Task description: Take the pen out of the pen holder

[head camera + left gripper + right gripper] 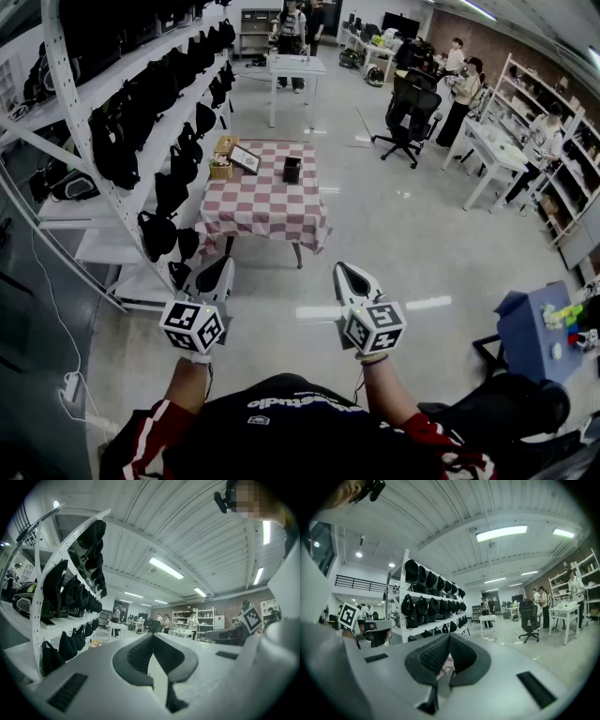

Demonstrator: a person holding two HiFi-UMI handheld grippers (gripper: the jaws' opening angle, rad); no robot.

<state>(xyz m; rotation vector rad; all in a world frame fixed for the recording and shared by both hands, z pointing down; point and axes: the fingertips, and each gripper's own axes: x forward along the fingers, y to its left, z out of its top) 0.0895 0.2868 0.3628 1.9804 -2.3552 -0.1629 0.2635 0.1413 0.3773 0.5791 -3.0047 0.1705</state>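
While I am holding my left hand-held gripper [225, 264] and right hand-held gripper [343, 269] closed and empty, the pen holder [292, 170] is sitting far ahead.

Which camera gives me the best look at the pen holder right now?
Head view: the black pen holder stands in plain sight on the checkered tablecloth. Right gripper view catches only a sliver of that cloth between its jaws; left gripper view shows no holder.
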